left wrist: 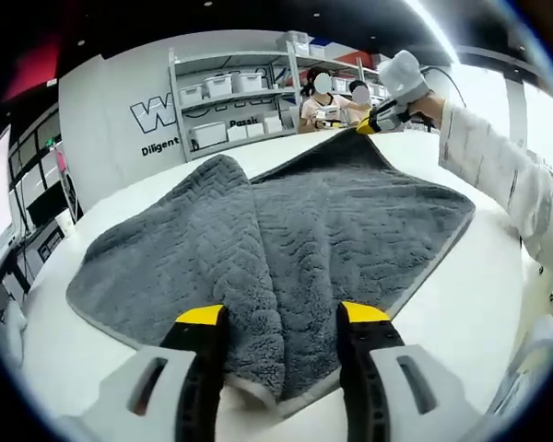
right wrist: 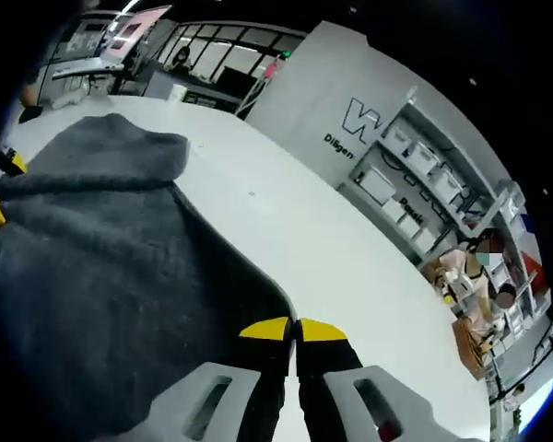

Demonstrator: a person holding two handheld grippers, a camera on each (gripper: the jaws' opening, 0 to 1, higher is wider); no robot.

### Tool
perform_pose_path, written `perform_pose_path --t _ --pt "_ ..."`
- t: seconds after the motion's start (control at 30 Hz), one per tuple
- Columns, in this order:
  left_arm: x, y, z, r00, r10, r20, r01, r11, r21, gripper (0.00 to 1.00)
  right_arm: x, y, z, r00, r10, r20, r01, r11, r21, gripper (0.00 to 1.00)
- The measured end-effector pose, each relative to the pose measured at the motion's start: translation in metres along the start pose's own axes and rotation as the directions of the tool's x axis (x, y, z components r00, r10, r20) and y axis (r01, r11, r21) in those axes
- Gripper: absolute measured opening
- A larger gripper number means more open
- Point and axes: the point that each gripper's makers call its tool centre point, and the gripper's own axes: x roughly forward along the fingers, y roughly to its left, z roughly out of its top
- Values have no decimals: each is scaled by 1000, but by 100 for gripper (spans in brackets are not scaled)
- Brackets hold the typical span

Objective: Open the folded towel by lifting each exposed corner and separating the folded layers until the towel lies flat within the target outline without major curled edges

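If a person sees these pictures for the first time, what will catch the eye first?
The grey towel covers the middle of the white table, one layer folded over on its left side. The right hand-held gripper pinches its far corner, while the left hand-held gripper stands open around the near corner.

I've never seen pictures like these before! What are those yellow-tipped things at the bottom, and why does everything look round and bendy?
Those are grippers, tongs a person holds, one in each hand. A small camera with a wide, curving lens rides on each, so you get two views. On the white table lies a grey towel, partly folded over itself. In the left gripper view, the left gripper stands open around the towel's near corner. In the right gripper view, the right gripper is pinched shut on the towel's edge. Shelves with boxes stand behind.
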Motion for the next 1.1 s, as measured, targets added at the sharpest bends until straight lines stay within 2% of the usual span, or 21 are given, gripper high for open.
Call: perform_pose_path --t 0.1,0.13,0.2,0.3,0.57,0.67,0.77,1.0,1.03,1.1 --pt "0 0 0 1000 0 -1 0 1000 2 47 11 -4 -7 999 -3 -34 2 1000 -21 0" --pt "0 0 0 1000 -2 -1 2 1000 1 47 25 -13 -13 998 -17 -54 16 1000 -16 0" --pt "0 -1 0 1000 -3 -1 3 1000 3 46 33 -14 -19 997 -11 -77 11 1000 -7 0" --pt "0 -1 0 1000 -4 1 4 1000 4 45 47 -15 -33 991 -19 -131 14 999 -38 0" --pt "0 -3 0 1000 -5 1 5 1000 12 44 68 -13 -51 984 8 -179 -12 1000 -21 0" --pt "0 -4 0 1000 -6 2 6 1000 13 43 75 -12 -57 982 15 -189 -18 1000 -14 0" --pt "0 -4 0 1000 -6 0 6 1000 13 43 82 -7 -63 977 28 -213 -39 998 -47 0" --pt "0 -3 0 1000 -7 6 7 1000 8 45 85 -8 -66 972 9 -234 -25 998 -64 0" --pt "0 -3 0 1000 -6 7 6 1000 9 45 85 -9 -66 971 0 -238 -16 998 -66 2" --pt "0 -3 0 1000 -5 8 5 1000 12 45 81 -19 -64 966 -54 -253 38 997 -68 12"
